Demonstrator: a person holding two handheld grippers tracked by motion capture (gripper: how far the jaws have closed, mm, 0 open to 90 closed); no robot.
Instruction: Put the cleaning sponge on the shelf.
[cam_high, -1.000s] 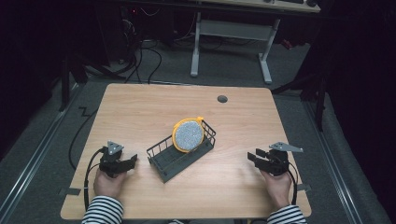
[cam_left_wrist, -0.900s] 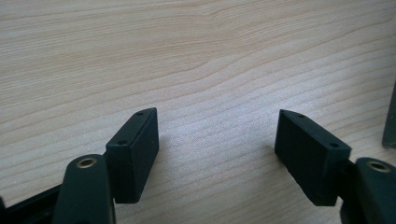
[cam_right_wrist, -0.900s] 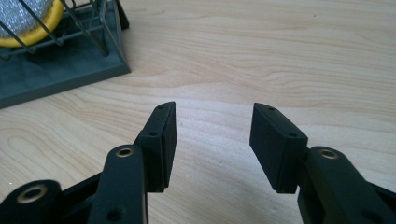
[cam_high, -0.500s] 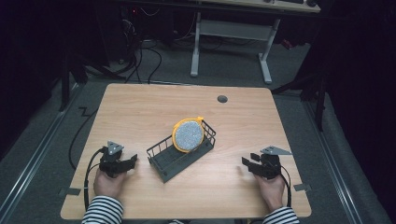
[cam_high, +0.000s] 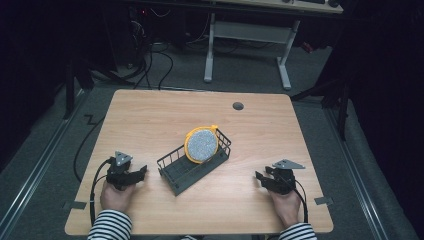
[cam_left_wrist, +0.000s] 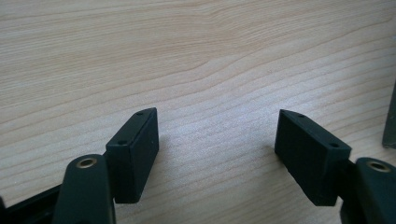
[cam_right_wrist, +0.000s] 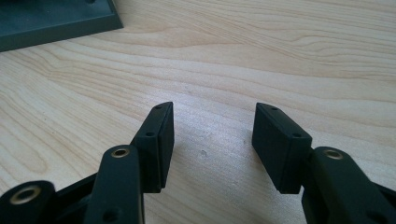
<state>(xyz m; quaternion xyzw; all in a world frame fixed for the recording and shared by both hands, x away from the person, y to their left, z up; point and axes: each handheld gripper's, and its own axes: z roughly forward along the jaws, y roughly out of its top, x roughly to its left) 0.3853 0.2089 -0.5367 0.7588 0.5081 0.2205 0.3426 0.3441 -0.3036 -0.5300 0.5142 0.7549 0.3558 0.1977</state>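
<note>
A black wire basket (cam_high: 172, 170) lies askew at the middle of the wooden table (cam_high: 150, 120). A round disc with a yellow rim and a speckled grey face (cam_high: 201, 145) leans upright in its far end. My left gripper (cam_high: 142, 171) rests on the table left of the basket, open, with bare wood between its jaws (cam_left_wrist: 217, 135). My right gripper (cam_high: 260, 177) sits low over the table right of the basket and points toward it. Its jaws have just been opening and nothing is between them (cam_right_wrist: 212, 130). The basket's dark base corner (cam_right_wrist: 56, 18) lies ahead of it.
A small dark grommet hole (cam_high: 238, 106) sits near the table's far edge. A sliver of the basket (cam_left_wrist: 390, 121) shows at the right edge of the left gripper view. Bare wood surrounds the basket. Beyond the table stands a white-legged desk frame (cam_high: 247, 35) on a dark floor.
My right hand has sunk toward the tabletop and drifted slightly left toward the basket. The left hand and the basket have stayed put.
</note>
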